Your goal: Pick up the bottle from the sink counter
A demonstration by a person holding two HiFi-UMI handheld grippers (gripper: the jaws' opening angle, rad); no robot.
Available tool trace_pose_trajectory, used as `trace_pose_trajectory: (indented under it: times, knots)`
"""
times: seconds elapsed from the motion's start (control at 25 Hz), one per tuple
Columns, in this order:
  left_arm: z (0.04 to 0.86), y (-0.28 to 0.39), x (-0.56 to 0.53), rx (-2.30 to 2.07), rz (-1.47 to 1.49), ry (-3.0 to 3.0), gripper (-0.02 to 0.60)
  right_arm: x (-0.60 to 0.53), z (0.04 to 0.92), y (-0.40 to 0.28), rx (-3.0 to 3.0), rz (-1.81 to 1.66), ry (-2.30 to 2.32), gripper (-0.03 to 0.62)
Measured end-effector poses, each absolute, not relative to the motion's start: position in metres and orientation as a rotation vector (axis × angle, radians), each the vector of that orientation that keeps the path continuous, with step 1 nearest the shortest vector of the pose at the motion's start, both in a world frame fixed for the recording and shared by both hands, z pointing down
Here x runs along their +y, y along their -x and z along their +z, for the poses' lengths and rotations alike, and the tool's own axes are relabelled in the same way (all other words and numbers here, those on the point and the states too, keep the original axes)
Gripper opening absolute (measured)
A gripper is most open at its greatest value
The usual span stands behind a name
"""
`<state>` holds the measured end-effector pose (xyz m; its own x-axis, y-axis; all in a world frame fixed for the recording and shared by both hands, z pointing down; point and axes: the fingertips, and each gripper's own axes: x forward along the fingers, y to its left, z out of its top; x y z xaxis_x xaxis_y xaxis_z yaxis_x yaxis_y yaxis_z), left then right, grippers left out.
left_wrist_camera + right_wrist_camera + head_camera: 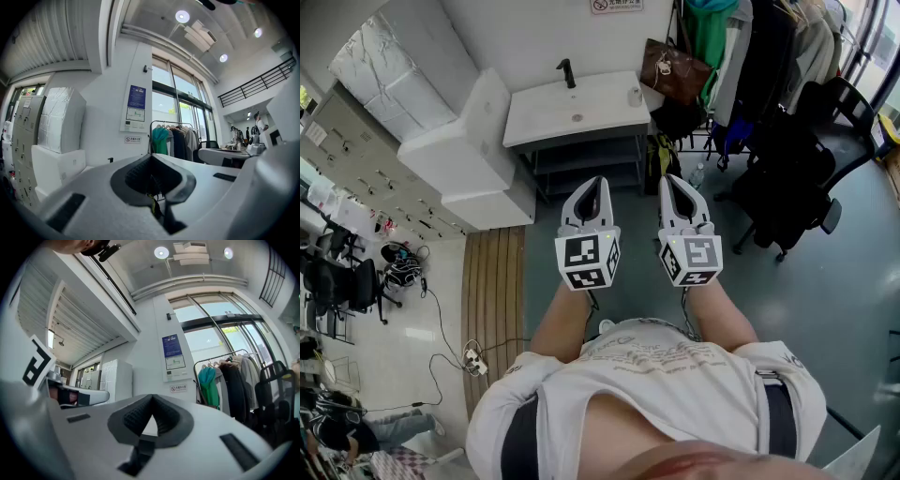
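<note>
My left tongs (597, 183) and right tongs (674, 181) are clenched on nothing, well apart from the bottle (635, 95) at the right back corner of the bench (534, 117). Reaching it unopened, I'd likely knock it off.

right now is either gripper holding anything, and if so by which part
Nothing is held. The left gripper and the right gripper are both shut and empty, well short of the sink counter.

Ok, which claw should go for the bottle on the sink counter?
Right, probably: the bottle stands at the sink counter's right end, nearer the right claw than the left claw. Both are shut and empty.
</note>
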<state>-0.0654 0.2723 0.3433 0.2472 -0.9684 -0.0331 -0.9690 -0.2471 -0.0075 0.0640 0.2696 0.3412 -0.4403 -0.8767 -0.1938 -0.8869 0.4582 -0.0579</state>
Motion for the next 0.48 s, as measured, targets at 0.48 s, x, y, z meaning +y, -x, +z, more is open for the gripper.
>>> trace_pose_trajectory:
  times: [0.48]
  knots:
    - [0.356, 0.085, 0.267, 1.867, 0.015, 2.521, 0.020, 0.262, 0.351, -0.030, 2.531, 0.033, 1.556, 0.025]
